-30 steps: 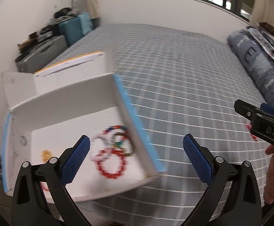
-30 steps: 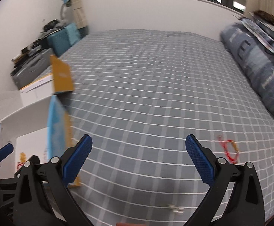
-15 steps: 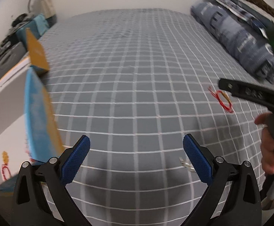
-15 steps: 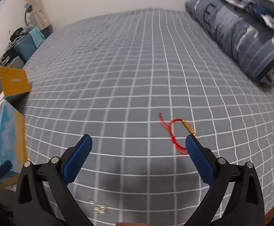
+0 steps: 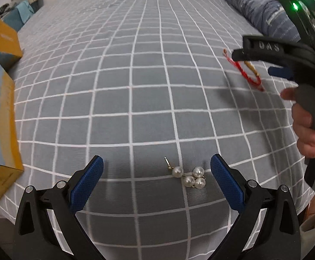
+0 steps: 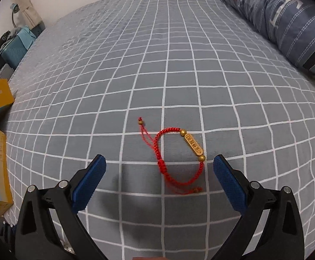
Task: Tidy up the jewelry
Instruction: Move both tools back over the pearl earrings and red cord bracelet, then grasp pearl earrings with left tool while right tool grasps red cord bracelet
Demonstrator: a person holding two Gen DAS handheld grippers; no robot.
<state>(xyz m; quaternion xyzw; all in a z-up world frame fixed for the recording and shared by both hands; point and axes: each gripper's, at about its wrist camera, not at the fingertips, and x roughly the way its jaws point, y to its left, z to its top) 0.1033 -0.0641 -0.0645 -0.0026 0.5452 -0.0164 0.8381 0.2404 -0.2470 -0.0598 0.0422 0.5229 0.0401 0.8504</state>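
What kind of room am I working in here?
Most likely a bedroom: the work surface is a bed with a grey checked sheet, a blue patterned pillow or duvet lies along its right side, and a suitcase stands by the wall.

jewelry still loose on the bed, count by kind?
Red cord bracelet: 1
Pearl earring cluster with 4 pearls: 1 (whether it is a pair or one piece, I cannot tell)
Total: 2 loose items, both lying on the grey checked bedspread. Neither is gripped: the left gripper and right gripper are both open.
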